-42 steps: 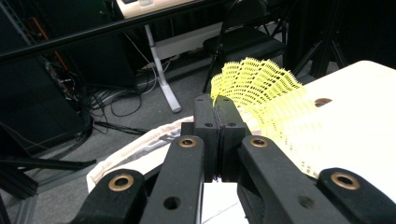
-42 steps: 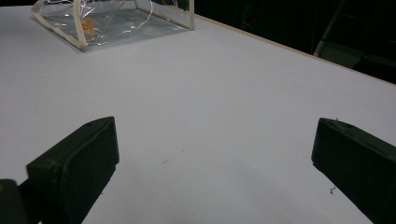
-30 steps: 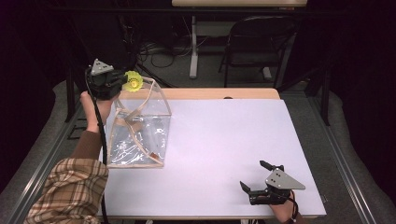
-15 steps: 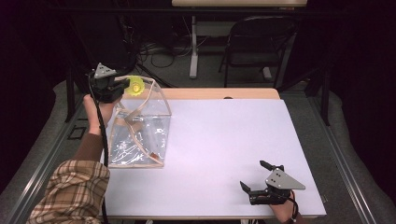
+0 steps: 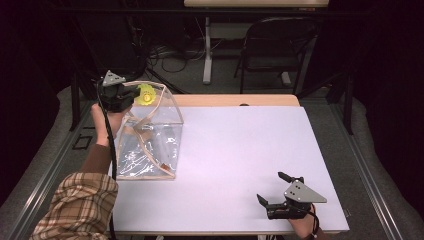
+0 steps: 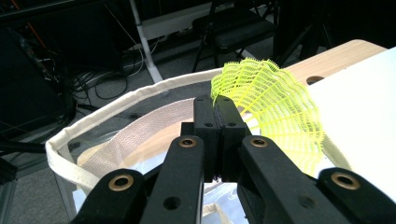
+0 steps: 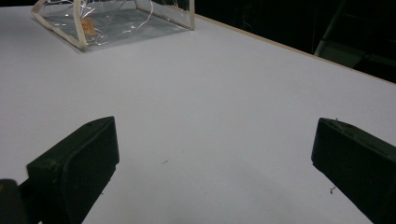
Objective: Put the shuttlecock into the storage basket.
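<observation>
White counter (image 5: 235, 150) spreads before a dark room with a folding chair (image 5: 272, 47) at 12 o'clock. Left tongs (image 5: 129, 98) pinch a yellow mesh shuttlecock (image 5: 145, 94) over the clear bag's (image 5: 150, 137) rim at 10 o'clock. Right tongs (image 5: 272, 189) rest wide open, holding nothing, at 5 o'clock.

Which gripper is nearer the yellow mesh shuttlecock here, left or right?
Left. The left gripper is shut on the edge of the yellow mesh shuttlecock above the clear bag; the right gripper rests open at the table's near right.
</observation>
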`<state>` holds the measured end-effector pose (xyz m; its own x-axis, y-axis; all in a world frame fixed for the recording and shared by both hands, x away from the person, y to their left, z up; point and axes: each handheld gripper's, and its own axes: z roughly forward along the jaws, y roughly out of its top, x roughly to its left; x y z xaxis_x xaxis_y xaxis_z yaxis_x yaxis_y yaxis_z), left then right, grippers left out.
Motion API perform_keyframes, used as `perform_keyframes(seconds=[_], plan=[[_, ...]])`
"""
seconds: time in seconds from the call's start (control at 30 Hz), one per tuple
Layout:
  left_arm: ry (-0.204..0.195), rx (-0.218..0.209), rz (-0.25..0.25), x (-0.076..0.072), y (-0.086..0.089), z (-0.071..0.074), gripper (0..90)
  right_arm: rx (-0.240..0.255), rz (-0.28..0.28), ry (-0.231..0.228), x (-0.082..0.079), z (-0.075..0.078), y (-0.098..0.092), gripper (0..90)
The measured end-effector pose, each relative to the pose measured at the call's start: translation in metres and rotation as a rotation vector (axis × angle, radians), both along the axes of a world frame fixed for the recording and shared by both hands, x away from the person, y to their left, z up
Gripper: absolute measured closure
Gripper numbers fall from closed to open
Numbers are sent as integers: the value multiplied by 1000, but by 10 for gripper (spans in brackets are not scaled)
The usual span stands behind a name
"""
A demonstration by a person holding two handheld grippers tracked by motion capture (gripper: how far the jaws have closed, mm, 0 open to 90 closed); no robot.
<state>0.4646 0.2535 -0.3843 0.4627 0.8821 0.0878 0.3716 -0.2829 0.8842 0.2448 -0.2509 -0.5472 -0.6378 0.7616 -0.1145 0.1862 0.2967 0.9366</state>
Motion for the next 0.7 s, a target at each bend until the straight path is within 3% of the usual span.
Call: perform_keyframes(seconds=[0.53, 0.7], plan=[[35, -1, -13, 2, 0, -9, 896, 0, 0, -3, -1, 1, 0, 4], [52, 34, -27, 5, -4, -12, 895, 17, -12, 8, 1, 0, -1, 3]])
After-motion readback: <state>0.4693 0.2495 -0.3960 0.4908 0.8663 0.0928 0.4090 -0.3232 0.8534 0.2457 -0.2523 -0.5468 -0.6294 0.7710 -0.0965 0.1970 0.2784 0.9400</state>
